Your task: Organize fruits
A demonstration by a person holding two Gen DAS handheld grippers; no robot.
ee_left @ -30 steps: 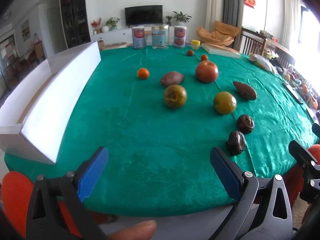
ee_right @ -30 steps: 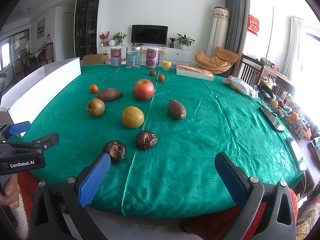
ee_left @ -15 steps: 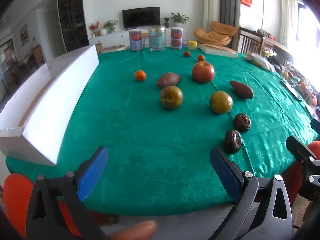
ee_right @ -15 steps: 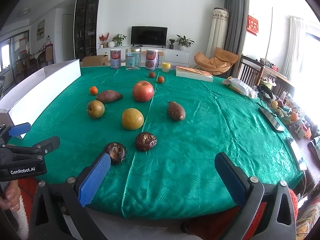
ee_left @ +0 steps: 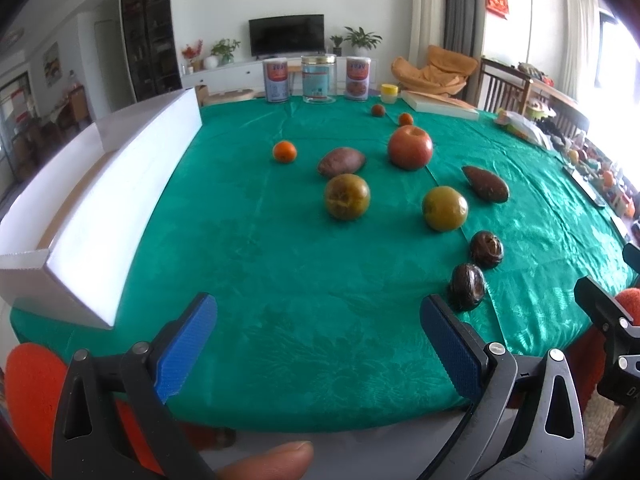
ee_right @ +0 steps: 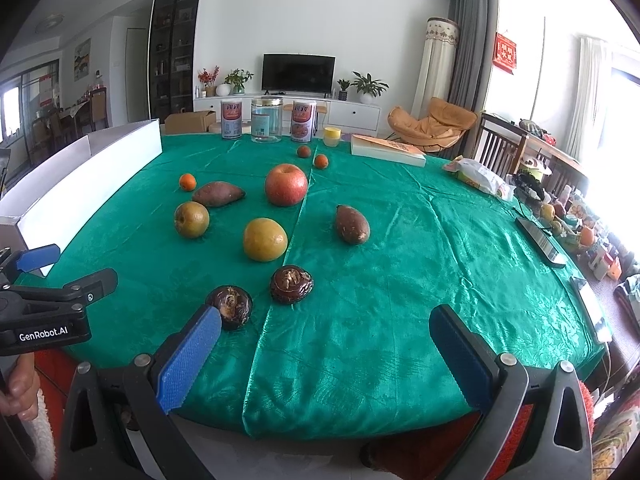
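Note:
Fruits lie loose on the green tablecloth [ee_left: 280, 264]: a red apple [ee_left: 410, 147], two brownish pears [ee_left: 347, 196] [ee_left: 444, 208], a small orange [ee_left: 284, 151], two sweet potatoes [ee_left: 341, 161] [ee_left: 485, 183] and two dark wrinkled fruits [ee_left: 468, 286] [ee_left: 486, 249]. My left gripper [ee_left: 318, 344] is open and empty over the table's near edge. My right gripper [ee_right: 324, 354] is open and empty, its left finger close to a dark fruit [ee_right: 229, 306]. The apple [ee_right: 286, 184] lies further back.
A long white open box [ee_left: 100, 200] stands along the table's left side. Three jars [ee_left: 319, 79], a yellow cup [ee_left: 389, 93], a book [ee_left: 438, 105] and two small oranges [ee_left: 405, 119] sit at the far edge. A remote [ee_right: 540, 241] lies at the right.
Both grippers have crept slightly forward toward the fruits; the jaws stay open. Nothing on the table has moved.

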